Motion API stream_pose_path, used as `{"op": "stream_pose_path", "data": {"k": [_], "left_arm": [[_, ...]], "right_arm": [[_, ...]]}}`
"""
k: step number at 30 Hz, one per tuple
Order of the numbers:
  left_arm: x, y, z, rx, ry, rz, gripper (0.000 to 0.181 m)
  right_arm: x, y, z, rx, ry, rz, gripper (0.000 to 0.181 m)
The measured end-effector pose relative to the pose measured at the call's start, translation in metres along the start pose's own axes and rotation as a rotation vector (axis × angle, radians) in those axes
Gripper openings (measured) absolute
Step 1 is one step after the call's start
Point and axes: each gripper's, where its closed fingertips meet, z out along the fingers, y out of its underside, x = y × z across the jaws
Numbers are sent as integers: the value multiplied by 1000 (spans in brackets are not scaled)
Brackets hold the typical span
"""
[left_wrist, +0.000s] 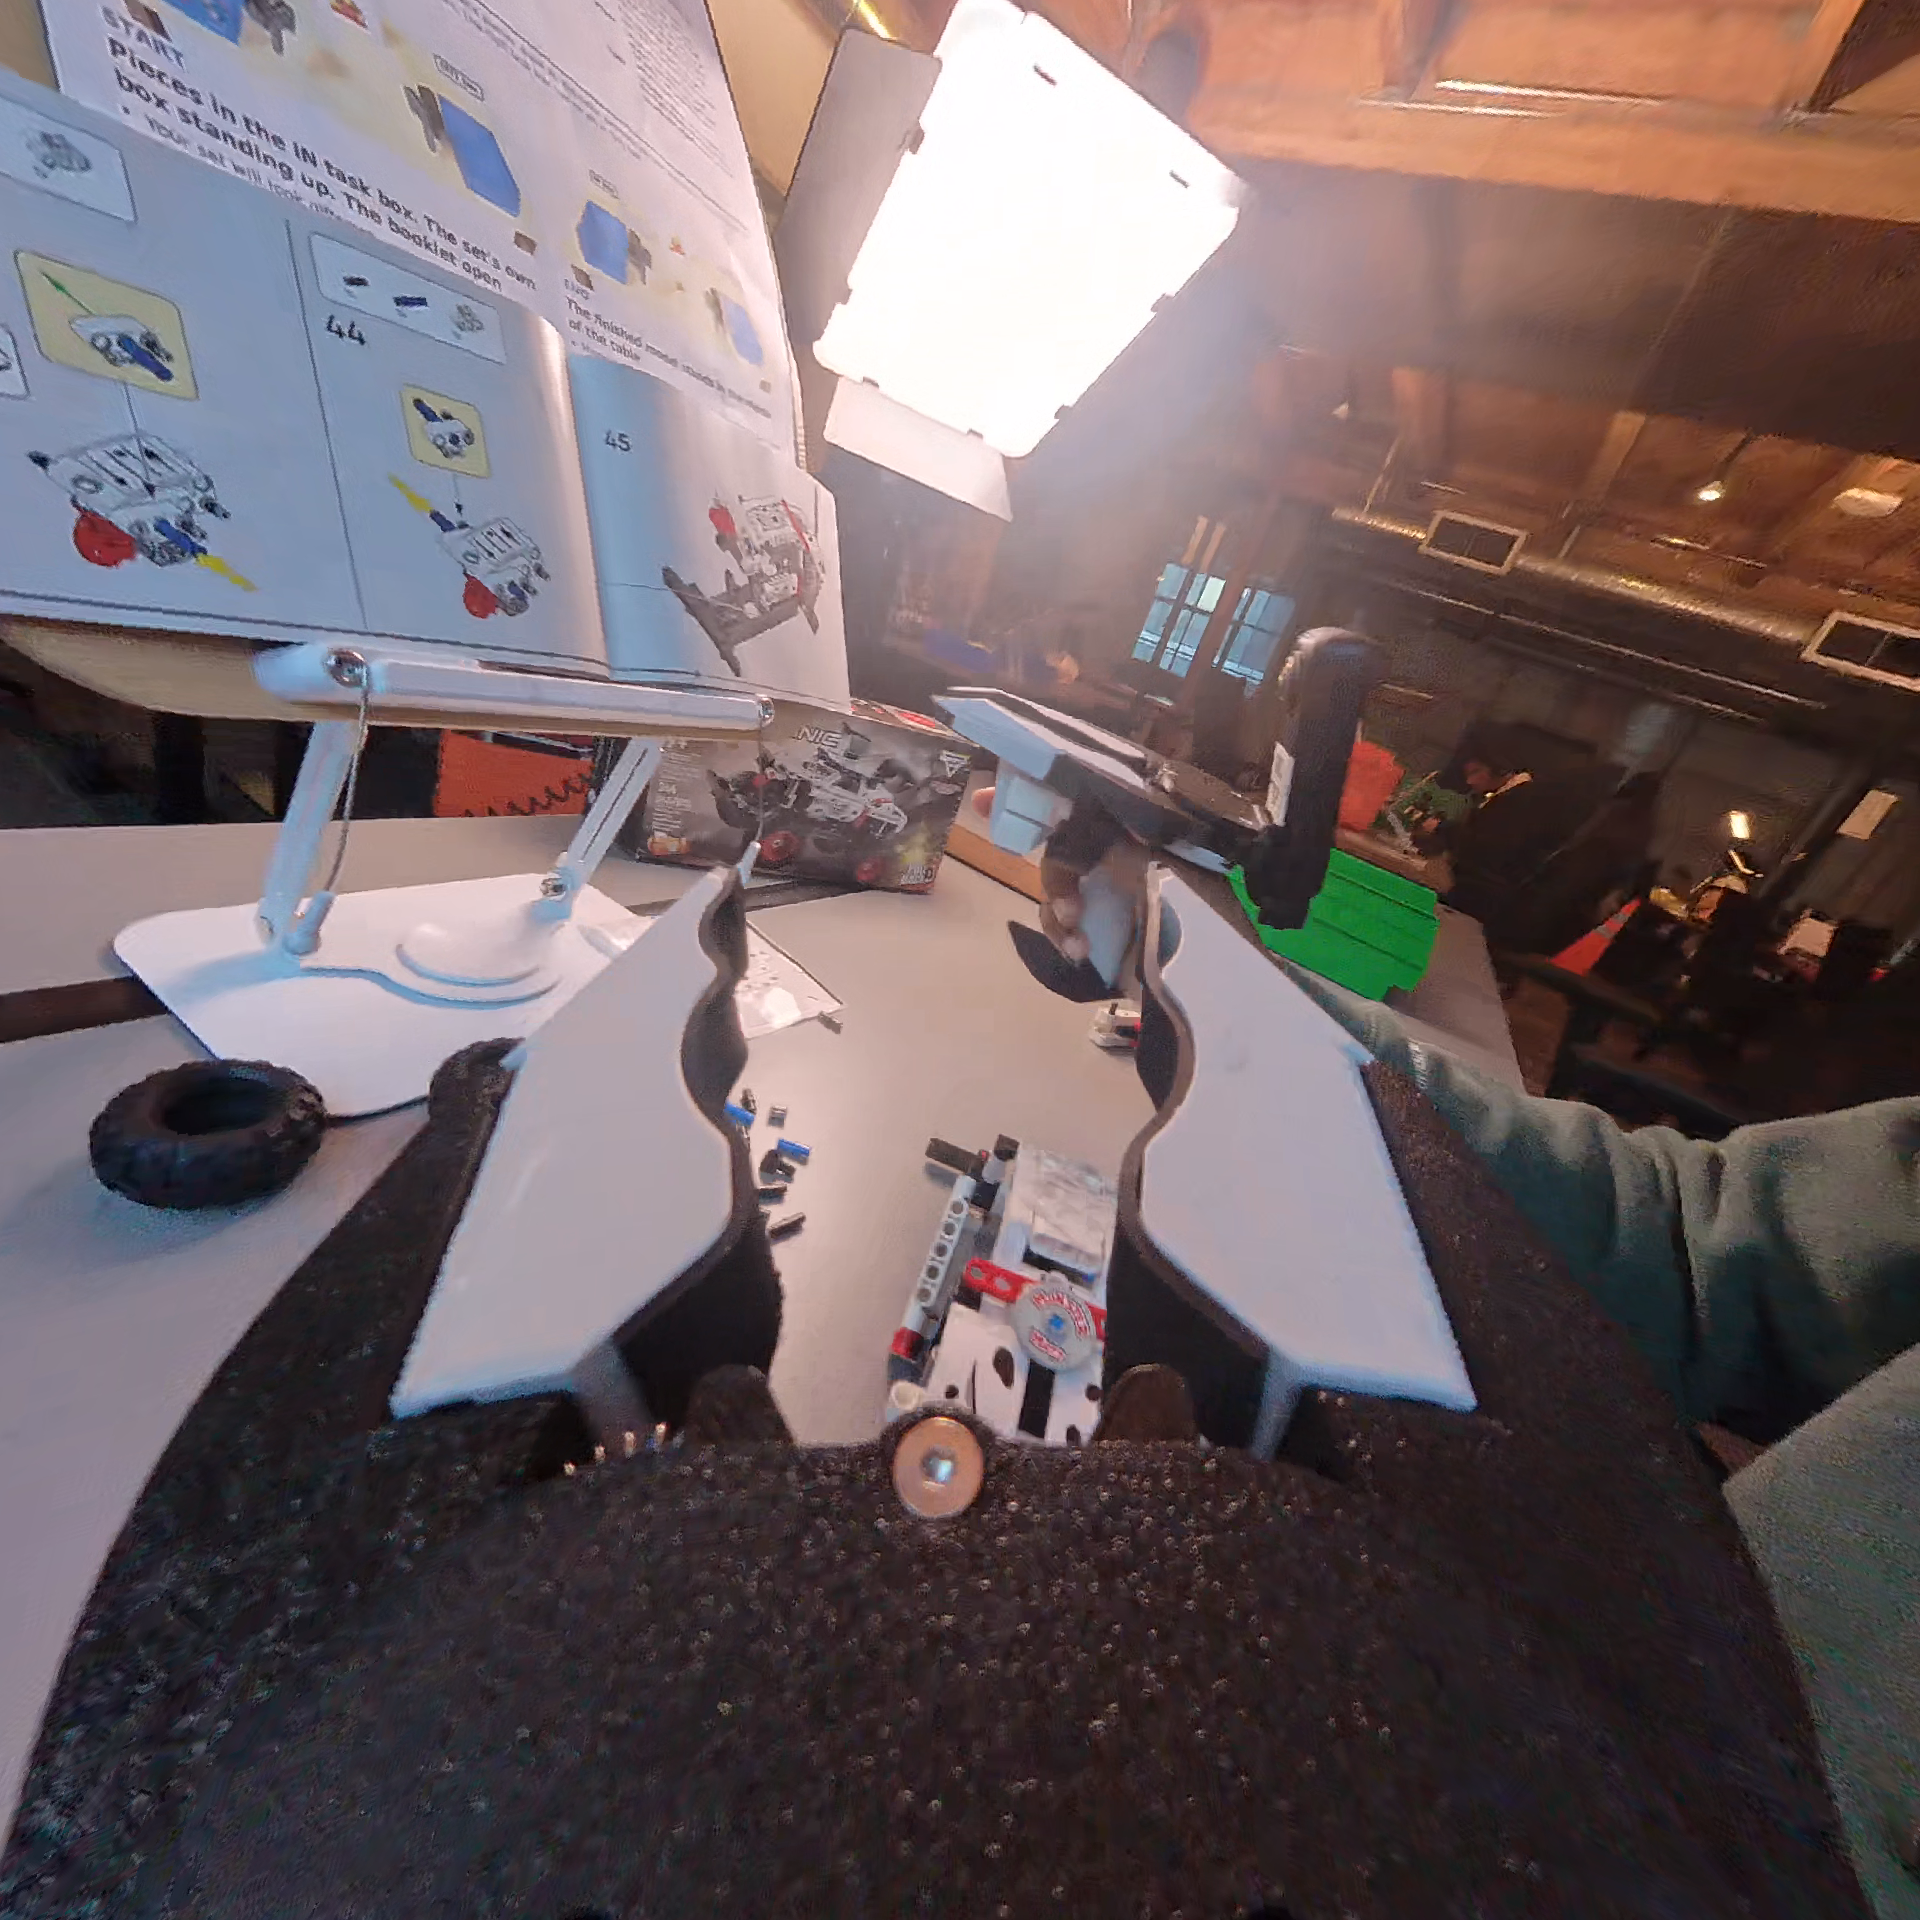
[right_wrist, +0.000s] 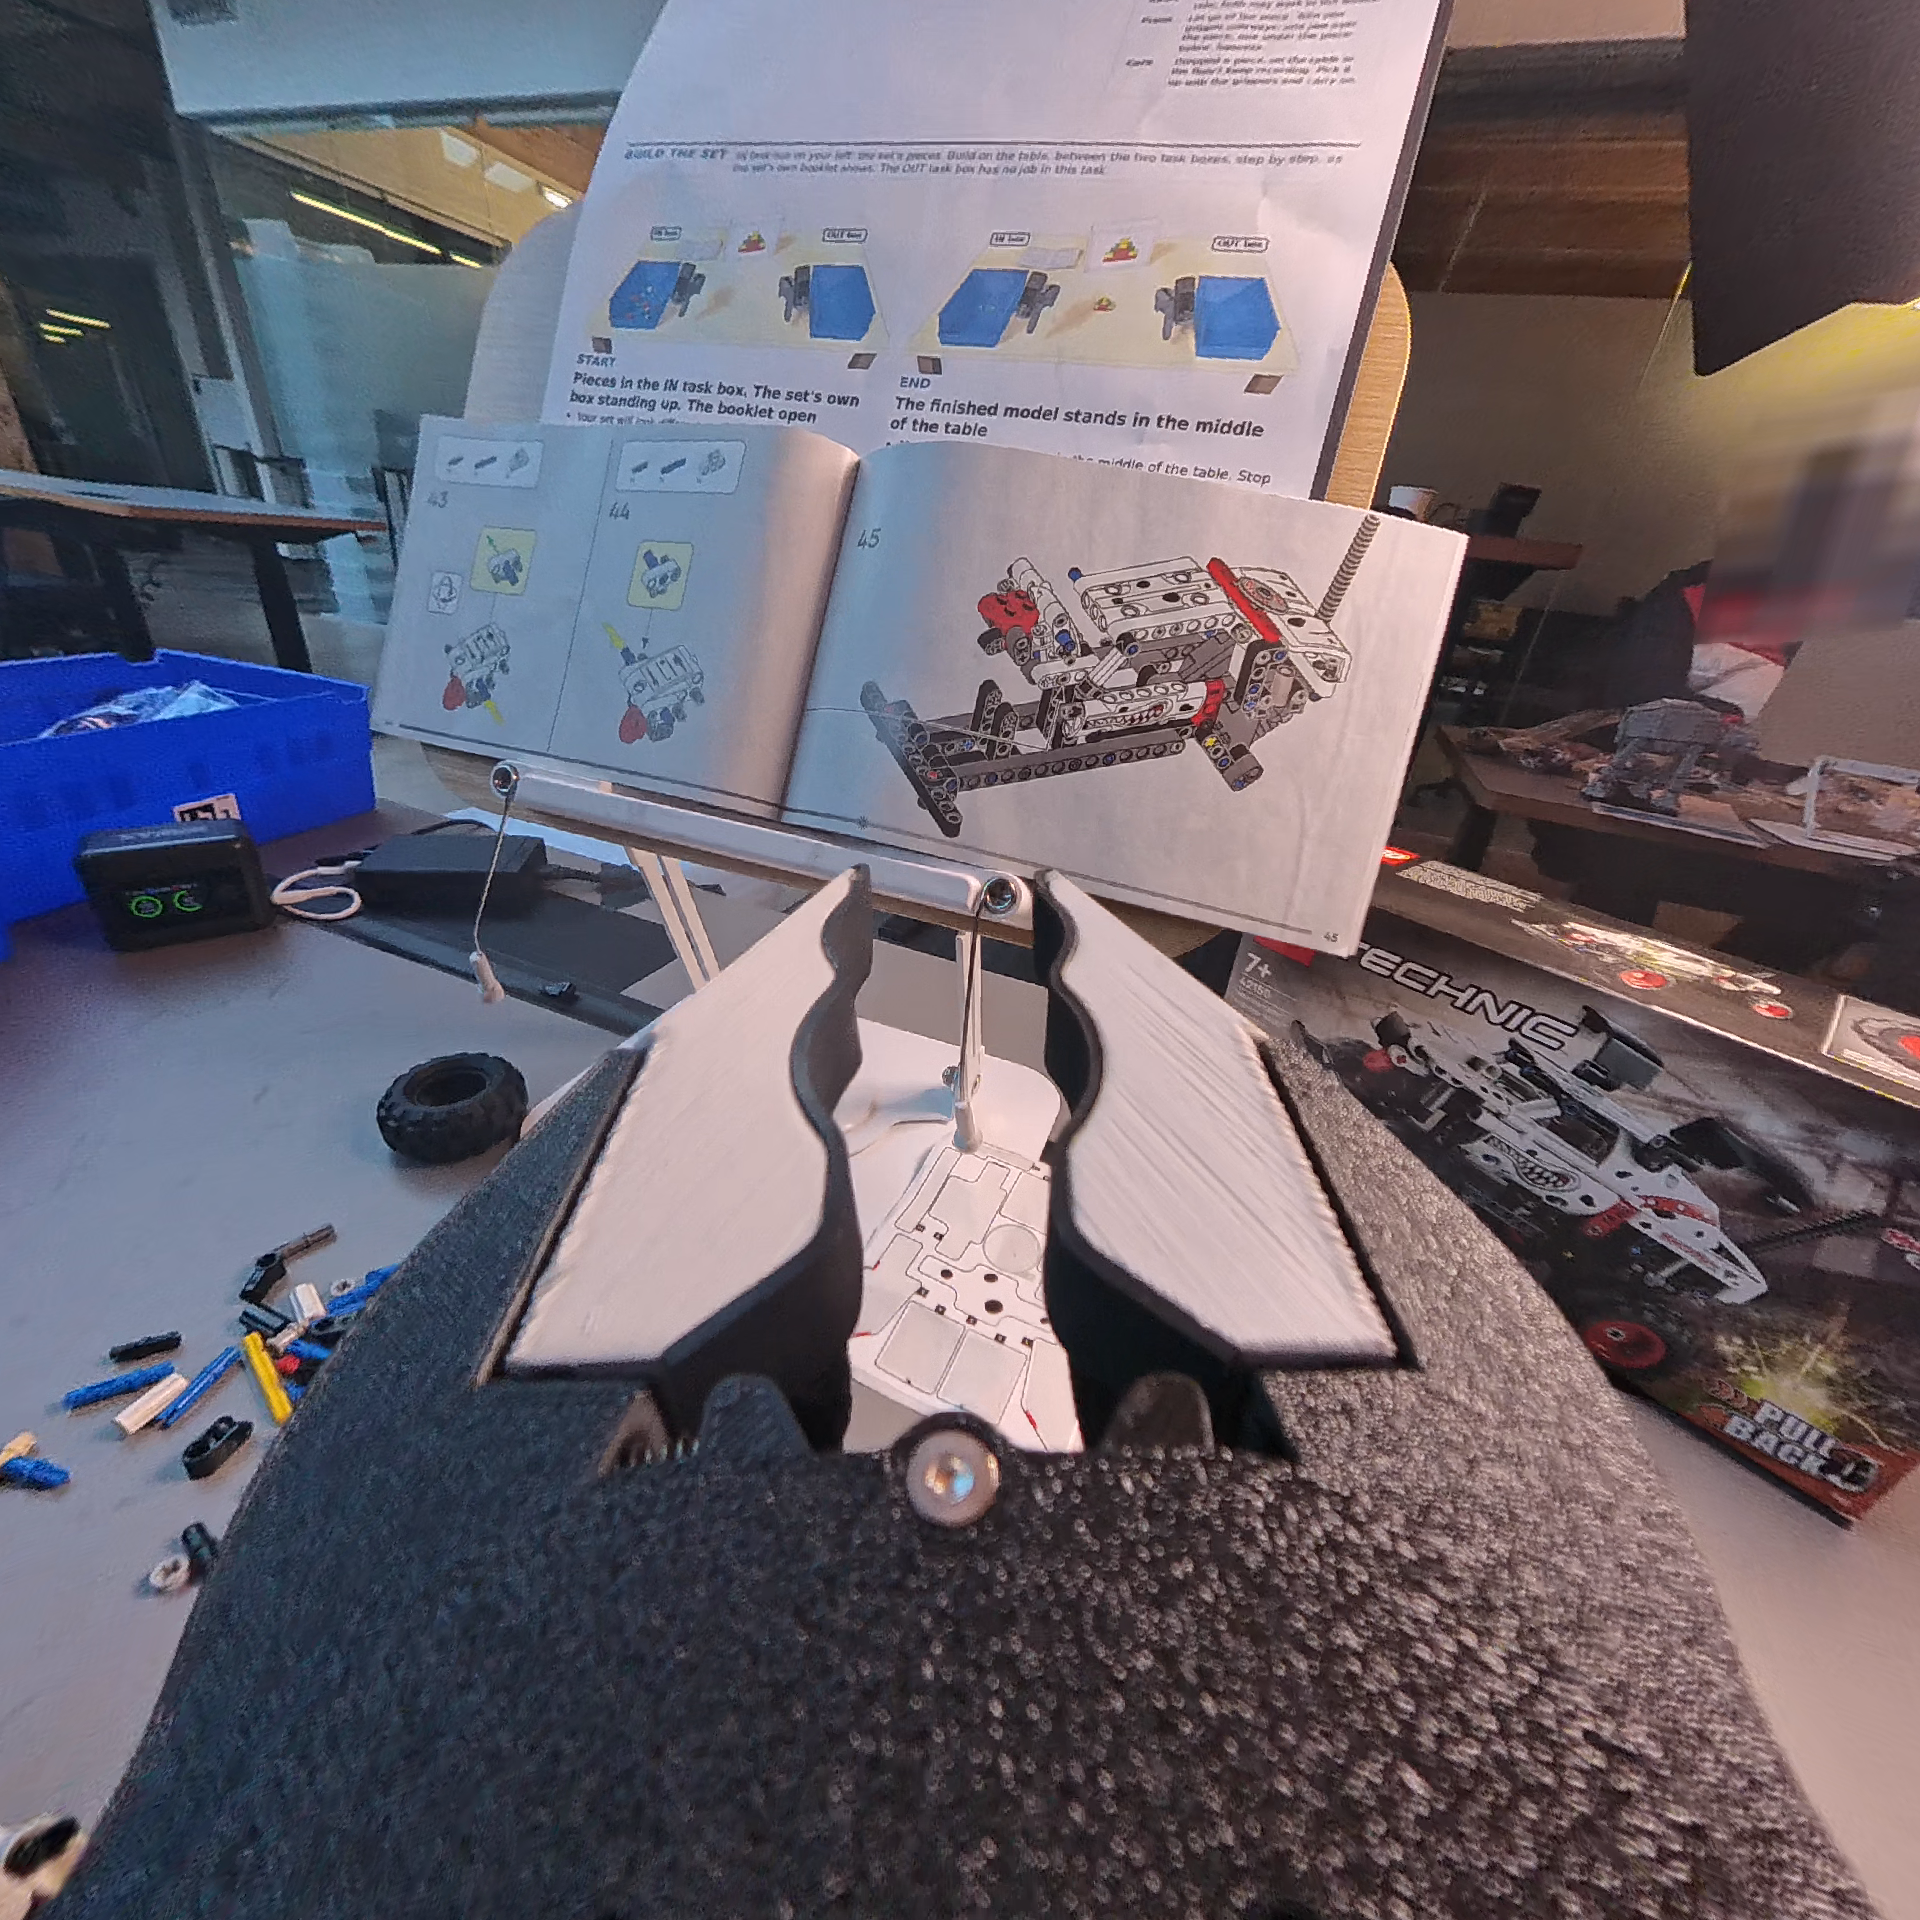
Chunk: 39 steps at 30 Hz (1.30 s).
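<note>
White plastic toy truck (left_wrist: 1023, 1278) looks light, brittle; grip its side beam. Left gripper (left_wrist: 940, 904) and right gripper (right_wrist: 951, 904) gape wide, empty.

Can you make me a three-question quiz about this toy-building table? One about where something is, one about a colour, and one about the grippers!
1. Where is the black tyre?
A. on the table
B. in the blue bin
C. on the booklet

2. What colour is the bin at the left of the right wrist view?
A. green
B. blue
C. yellow

3. How is the left gripper?
A. shut on a tyre
B. open and empty
C. shut on a pin

Answers:
1 A, it lies on the table near the book stand.
2 B, its walls are blue.
3 B, the fingers stand apart with nothing between.
</note>
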Motion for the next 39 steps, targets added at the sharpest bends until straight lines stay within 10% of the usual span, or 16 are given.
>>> {"op": "stream_pose_path", "data": {"k": [19,26,39], "left_arm": [[31,144,8,-496,204,256,104],[21,163,3,-603,156,390,66],[24,161,-2,-627,193,301,66]], "right_arm": [[8,7,14,8,4,22,25],[-5,12,17,-5,-31,-17,25],[-15,27,21,-41,-53,-36,25]]}}
